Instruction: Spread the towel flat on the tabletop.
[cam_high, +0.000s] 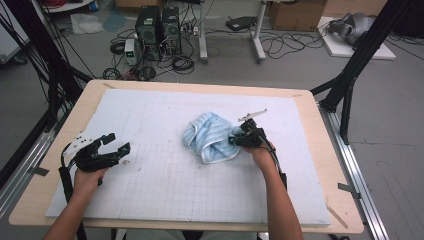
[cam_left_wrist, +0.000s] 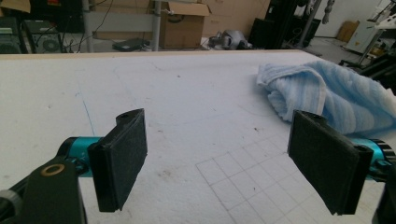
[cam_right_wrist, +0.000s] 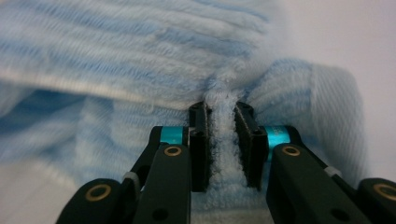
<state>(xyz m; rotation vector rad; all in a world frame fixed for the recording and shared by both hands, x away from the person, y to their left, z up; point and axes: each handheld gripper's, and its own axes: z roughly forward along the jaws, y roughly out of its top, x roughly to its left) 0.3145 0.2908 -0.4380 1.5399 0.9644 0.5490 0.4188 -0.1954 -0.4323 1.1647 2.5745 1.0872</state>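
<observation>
A crumpled light-blue striped towel (cam_high: 210, 137) lies near the middle of the white gridded mat (cam_high: 150, 175). My right gripper (cam_high: 234, 140) sits at the towel's right edge, shut on a pinched fold of the towel (cam_right_wrist: 223, 140) between its black pads (cam_right_wrist: 200, 144). My left gripper (cam_high: 119, 142) rests at the mat's left side, well apart from the towel, jaws wide open with nothing between them (cam_left_wrist: 219, 163). In the left gripper view the towel (cam_left_wrist: 327, 93) lies ahead to the right.
The mat covers a wooden table (cam_high: 320, 150) with edges close on all sides. Beyond the far edge the floor holds computer towers (cam_high: 157, 30), cables and cardboard boxes (cam_high: 295, 12). Black frame legs (cam_high: 350, 75) stand at the table's right.
</observation>
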